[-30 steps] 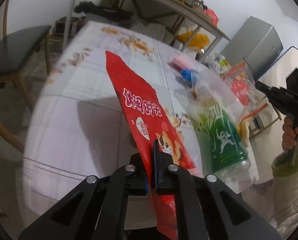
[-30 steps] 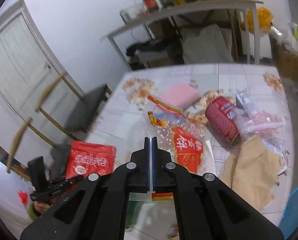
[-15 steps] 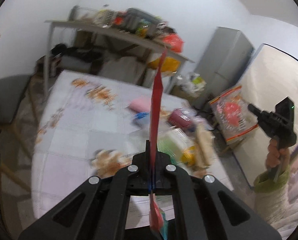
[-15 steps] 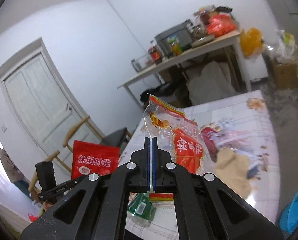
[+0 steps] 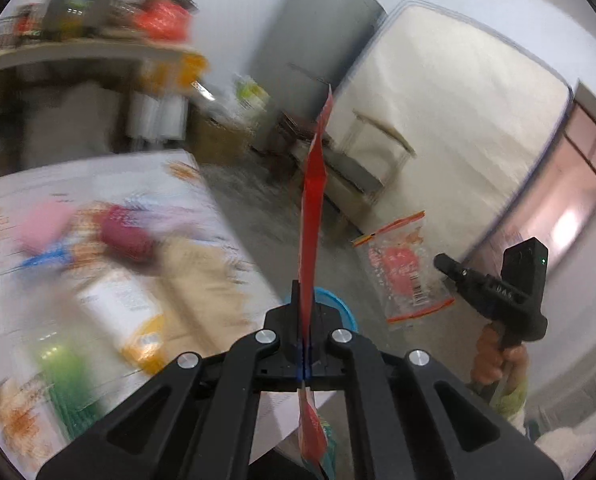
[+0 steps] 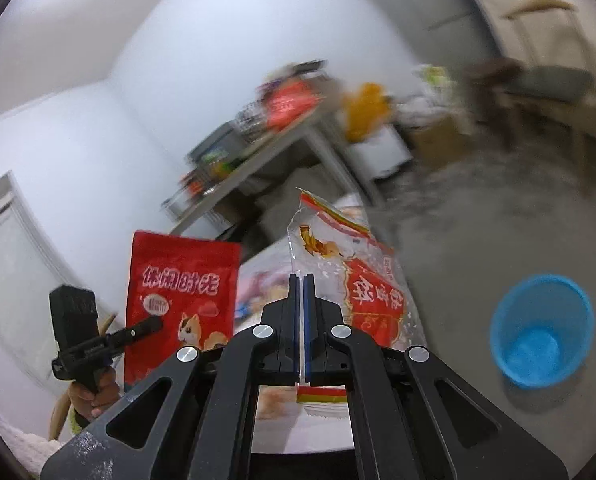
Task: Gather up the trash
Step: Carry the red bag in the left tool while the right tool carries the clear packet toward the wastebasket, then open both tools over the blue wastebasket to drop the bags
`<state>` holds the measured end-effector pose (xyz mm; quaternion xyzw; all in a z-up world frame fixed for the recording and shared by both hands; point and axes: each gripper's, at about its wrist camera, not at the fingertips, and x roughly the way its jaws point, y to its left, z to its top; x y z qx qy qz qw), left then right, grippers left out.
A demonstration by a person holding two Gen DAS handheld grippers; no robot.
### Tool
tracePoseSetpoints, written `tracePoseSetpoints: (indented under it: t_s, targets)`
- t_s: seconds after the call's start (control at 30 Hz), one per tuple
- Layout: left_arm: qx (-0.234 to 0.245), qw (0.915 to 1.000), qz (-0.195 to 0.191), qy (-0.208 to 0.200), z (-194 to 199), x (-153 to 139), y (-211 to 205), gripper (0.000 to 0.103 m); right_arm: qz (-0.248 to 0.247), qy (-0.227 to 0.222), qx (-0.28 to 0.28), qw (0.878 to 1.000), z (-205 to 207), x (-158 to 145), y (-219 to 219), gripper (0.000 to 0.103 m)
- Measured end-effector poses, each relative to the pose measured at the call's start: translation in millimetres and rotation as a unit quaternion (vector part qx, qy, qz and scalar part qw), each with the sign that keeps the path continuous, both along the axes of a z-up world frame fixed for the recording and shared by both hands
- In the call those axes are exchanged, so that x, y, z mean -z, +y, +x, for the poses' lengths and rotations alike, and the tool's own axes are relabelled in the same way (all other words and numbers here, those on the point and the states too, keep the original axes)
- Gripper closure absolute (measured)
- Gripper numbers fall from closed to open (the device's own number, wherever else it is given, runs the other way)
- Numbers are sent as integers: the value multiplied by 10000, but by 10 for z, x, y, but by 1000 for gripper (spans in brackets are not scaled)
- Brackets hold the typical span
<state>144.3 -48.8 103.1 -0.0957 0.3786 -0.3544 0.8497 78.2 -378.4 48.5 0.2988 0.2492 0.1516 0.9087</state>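
My left gripper [image 5: 305, 308] is shut on a red snack bag [image 5: 313, 200], which stands edge-on in the left wrist view. From the right wrist view the same red bag [image 6: 182, 292] shows its cat print, pinched by the left gripper [image 6: 154, 324] in a person's hand. My right gripper [image 6: 301, 280] is shut on a clear bag with a red label [image 6: 361, 280]; this clear bag [image 5: 401, 272] hangs from the right gripper [image 5: 445, 264] over the floor. A blue bin [image 6: 537, 332] stands on the floor at the right; the blue bin [image 5: 343, 308] is mostly hidden behind my left fingers.
The patterned table [image 5: 98, 184] at the left holds several blurred wrappers, a pink item and a green bag. Behind it are a cluttered shelf [image 6: 282, 140], a grey fridge [image 5: 309, 60], a leaning mattress [image 5: 437, 120] and a wooden chair [image 6: 545, 80]. Grey floor surrounds the bin.
Both grippers have swung to the right, away from the table top and toward the floor with the blue bin. Each still holds its bag; the red bag has turned edge-on.
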Motion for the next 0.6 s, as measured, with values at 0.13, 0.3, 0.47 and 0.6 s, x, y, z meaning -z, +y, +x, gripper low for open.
tracePoseSetpoints:
  t_s: [0.13, 0.3, 0.47, 0.6]
  targets:
    - [520, 9959, 712, 210, 425, 295, -996, 103, 314, 503, 590, 9965, -48, 457, -416, 103]
    - [1095, 9804, 1375, 888, 989, 918, -2073, 103, 767, 1168, 1009, 9850, 118, 1084, -831, 103]
    - [1268, 9651, 1878, 1315, 1417, 1519, -2949, 103, 1307, 1828, 1365, 9648, 419, 1731, -1247, 103]
    - [1348, 9570, 2097, 1484, 1610, 1855, -3471, 103, 1503, 2132, 1638, 9514, 587, 2047, -1527, 103]
